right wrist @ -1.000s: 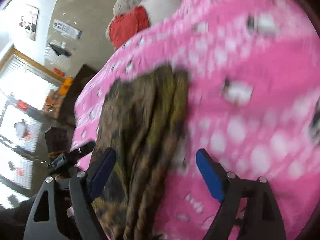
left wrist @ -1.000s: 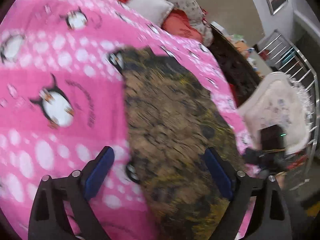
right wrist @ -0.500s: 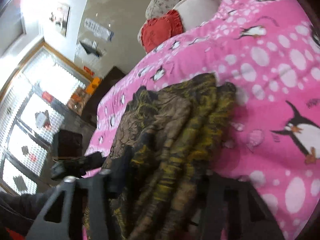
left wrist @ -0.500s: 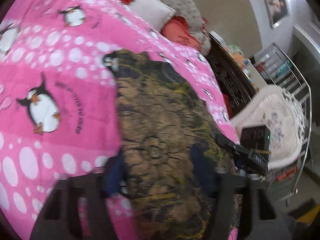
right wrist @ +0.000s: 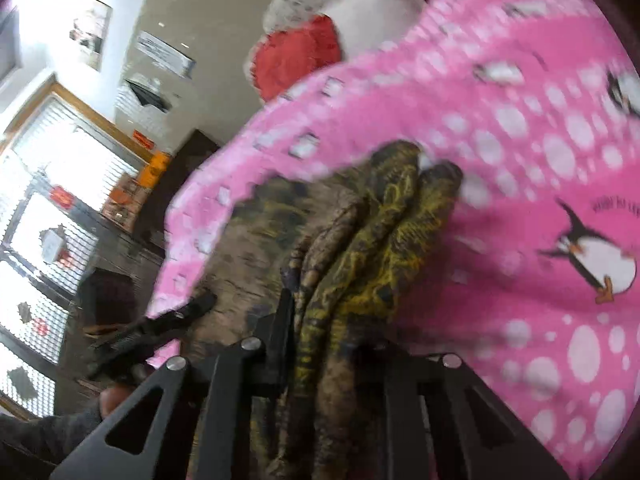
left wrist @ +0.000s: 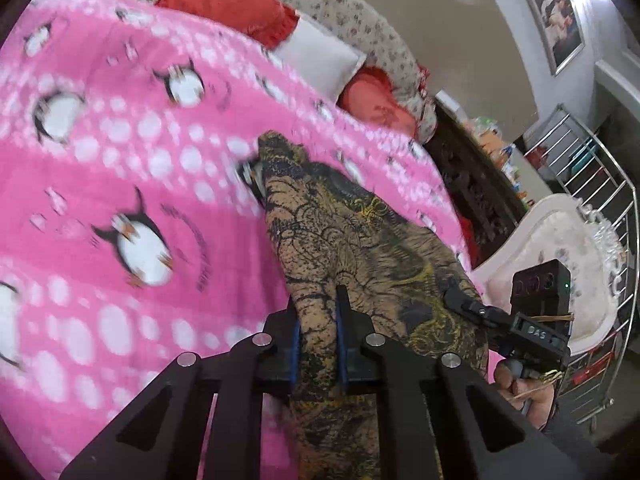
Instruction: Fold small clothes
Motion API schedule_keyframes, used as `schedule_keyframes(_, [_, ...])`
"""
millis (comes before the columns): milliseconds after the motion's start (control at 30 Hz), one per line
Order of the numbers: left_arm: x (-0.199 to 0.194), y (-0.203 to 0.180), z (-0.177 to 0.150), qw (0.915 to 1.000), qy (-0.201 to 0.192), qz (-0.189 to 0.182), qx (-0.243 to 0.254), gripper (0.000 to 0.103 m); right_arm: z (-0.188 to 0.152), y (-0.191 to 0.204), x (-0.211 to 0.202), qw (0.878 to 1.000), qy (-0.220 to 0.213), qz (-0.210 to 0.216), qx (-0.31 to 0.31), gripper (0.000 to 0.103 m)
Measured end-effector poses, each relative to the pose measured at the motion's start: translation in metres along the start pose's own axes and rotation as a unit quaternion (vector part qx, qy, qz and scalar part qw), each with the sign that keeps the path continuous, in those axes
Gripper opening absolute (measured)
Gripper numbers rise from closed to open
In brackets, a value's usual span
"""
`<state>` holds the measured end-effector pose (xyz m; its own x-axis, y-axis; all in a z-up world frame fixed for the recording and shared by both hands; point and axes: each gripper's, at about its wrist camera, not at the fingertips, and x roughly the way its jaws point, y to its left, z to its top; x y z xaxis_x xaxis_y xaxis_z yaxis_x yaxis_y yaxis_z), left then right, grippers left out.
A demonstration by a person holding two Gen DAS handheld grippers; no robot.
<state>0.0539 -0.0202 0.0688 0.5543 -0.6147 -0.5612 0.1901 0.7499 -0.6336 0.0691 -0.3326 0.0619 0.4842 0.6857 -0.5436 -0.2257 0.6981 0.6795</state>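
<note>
On the pink penguin-print blanket (left wrist: 120,184) covering the bed lies the garment (left wrist: 352,236), a brown, yellow and black patterned piece stretched lengthwise toward the pillows (left wrist: 320,56), and both tools have just taken its near end. The left hand-held gripper (left wrist: 316,336) has been closing and its blue pads now pinch a raised ridge of the cloth; the right hand-held gripper (right wrist: 320,320) has been closing too and is clamped on a thicker bunch of gathered folds at the other near corner. The step in hand looks like the grasp before a fold — near edge held at two points. The next move probably calls for lifting both corners together, keeping the edge taut between them, and carrying it over toward the far end so the halves meet squarely. What kind of garment this is I cannot tell; its near hem is hidden under the gripper bodies, and the right view is blurred — how many layers sit in that clamp is unclear. Only part of a hand (left wrist: 524,392) on the right tool's handle shows in the left view.
</note>
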Motion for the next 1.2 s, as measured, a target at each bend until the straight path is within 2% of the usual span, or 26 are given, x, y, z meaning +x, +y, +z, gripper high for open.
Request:
schedule_keyframes(67, [-0.022,0.014,0.015,0.9998,-0.013,-0.009,-0.008,0.000,0.005,0.016,-0.004,1.000,-0.010,0.022,-0.001,0.018])
schedule_keyframes(133, [-0.044,0.030,0.029,0.9996,-0.027,-0.002,-0.006,0.000,0.008,0.032,0.004,0.999,-0.011,0.044,0.001,0.018])
schedule_keyframes(267, [-0.077,0.066,0.056,0.9987,-0.036,0.037,0.002,0.000,0.010,0.071,0.049,0.997,0.009,0.077,-0.016,0.018])
schedule_keyframes(367, [-0.076,0.088,0.059,0.9976,-0.032,0.061,0.009,0.000,0.012,0.091,0.085,0.996,0.017,0.078,-0.033,0.018])
schedule_keyframes(433, [-0.061,0.104,0.054,0.9970,-0.014,0.075,-0.005,0.000,0.014,0.088,0.106,0.998,0.022,0.054,-0.037,0.020])
schedule_keyframes(533, [-0.048,0.115,0.047,0.9958,0.001,0.090,-0.017,0.000,0.011,0.065,0.129,0.999,0.049,-0.013,0.002,0.028])
schedule_keyframes(600, [-0.051,0.115,0.045,0.9966,-0.001,0.081,-0.020,0.005,0.009,0.059,0.120,0.999,0.037,-0.010,0.025,0.035])
schedule_keyframes(667, [-0.061,0.117,0.044,0.9967,0.006,0.078,-0.023,0.007,0.007,0.066,0.098,1.000,0.010,-0.010,0.023,0.035])
schedule_keyframes(733, [-0.079,0.113,0.042,0.9964,-0.004,0.084,-0.013,0.007,0.008,0.075,0.076,1.000,-0.005,-0.009,0.014,0.035])
schedule_keyframes(767, [-0.095,0.101,0.038,0.9950,-0.025,0.096,0.011,0.007,0.007,0.080,0.067,1.000,-0.008,-0.013,0.006,0.035])
schedule_keyframes(833, [-0.116,0.080,0.030,0.9910,-0.058,0.107,0.055,0.009,0.000,0.112,0.045,0.998,-0.019,-0.033,-0.052,0.035])
schedule_keyframes(867, [-0.125,0.064,0.024,0.9870,-0.077,0.113,0.084,0.014,-0.002,0.127,0.041,0.996,-0.025,-0.038,-0.080,0.035])
schedule_keyframes(900, [-0.128,0.051,0.019,0.9846,-0.087,0.114,0.101,0.019,-0.013,0.152,0.038,0.989,-0.036,-0.054,-0.130,0.035])
schedule_keyframes(933, [-0.127,0.042,0.014,0.9840,-0.085,0.109,0.111,0.020,-0.019,0.169,0.041,0.985,-0.034,-0.059,-0.160,0.035])
schedule_keyframes(1000, [-0.113,0.037,0.007,0.9863,-0.060,0.106,0.112,0.020,-0.035,0.188,0.055,0.978,-0.007,-0.071,-0.195,0.034])
schedule_keyframes(1033, [-0.099,0.043,0.000,0.9855,-0.038,0.126,0.106,0.020,-0.042,0.191,0.065,0.973,0.010,-0.101,-0.209,0.033])
schedule_keyframes(1067, [-0.088,0.049,-0.005,0.9838,-0.021,0.145,0.103,0.020,-0.051,0.190,0.083,0.966,0.046,-0.142,-0.213,0.030])
schedule_keyframes(1100, [-0.074,0.058,-0.009,0.9818,0.003,0.161,0.101,0.020,-0.060,0.182,0.092,0.961,0.069,-0.163,-0.211,0.016])
schedule_keyframes(1133, [-0.060,0.067,-0.015,0.9811,0.026,0.167,0.095,0.020,-0.069,0.169,0.106,0.953,0.099,-0.198,-0.206,0.012])
schedule_keyframes(1167, [-0.061,0.068,-0.019,0.9816,-0.001,0.159,0.106,0.020,-0.076,0.160,0.112,0.951,0.110,-0.209,-0.197,0.012])
schedule_keyframes(1200, [-0.063,0.067,-0.019,0.9815,0.000,0.159,0.106,0.020,-0.078,0.149,0.105,0.962,0.088,-0.191,-0.176,0.012])
